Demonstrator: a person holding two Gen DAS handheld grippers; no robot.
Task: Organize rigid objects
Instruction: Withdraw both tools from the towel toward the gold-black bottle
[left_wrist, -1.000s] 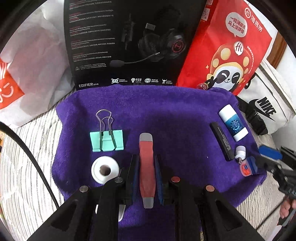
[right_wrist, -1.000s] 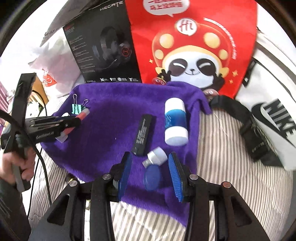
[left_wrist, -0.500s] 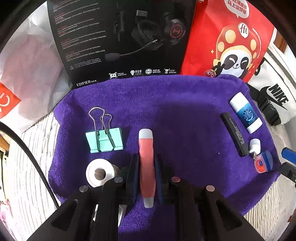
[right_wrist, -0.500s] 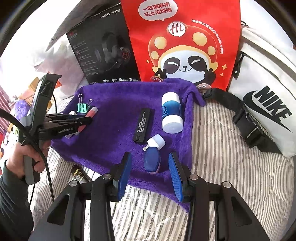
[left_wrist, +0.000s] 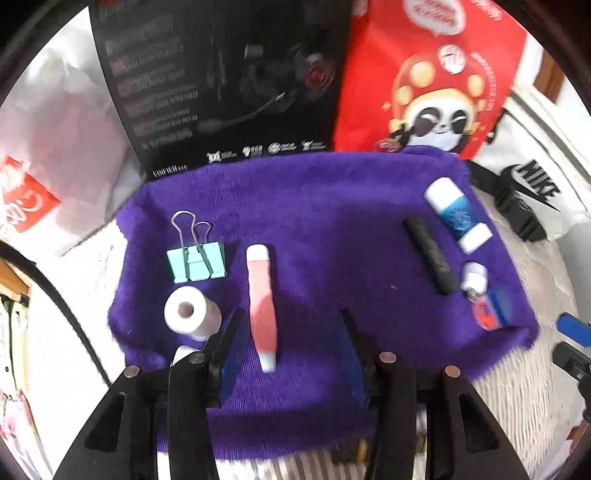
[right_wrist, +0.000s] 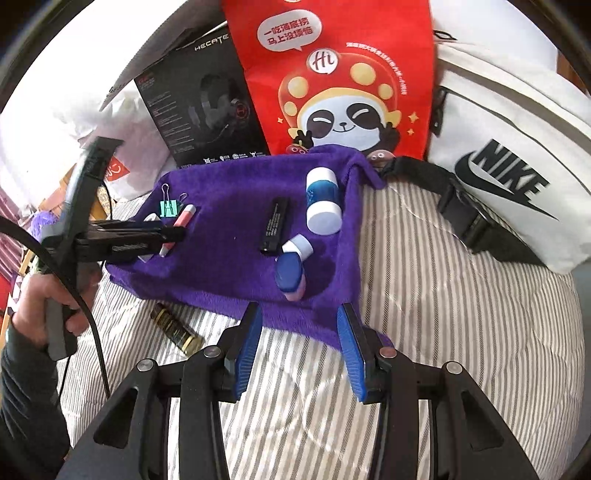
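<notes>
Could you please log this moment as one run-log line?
left gripper: opening, pink pen between jaws, unpressed | right gripper: open, empty | purple towel: items laid out

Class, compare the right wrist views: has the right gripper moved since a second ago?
Yes. The right gripper has pulled back off the purple towel; the blue bottle, earlier between its fingers, now lies ahead of them.

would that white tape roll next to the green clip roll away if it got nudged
Possibly: the white tape roll lies on its side, so its round face could roll. The fuzzy purple towel would probably slow it. It looks small with a hollow core, so likely light and easily shoved.
</notes>
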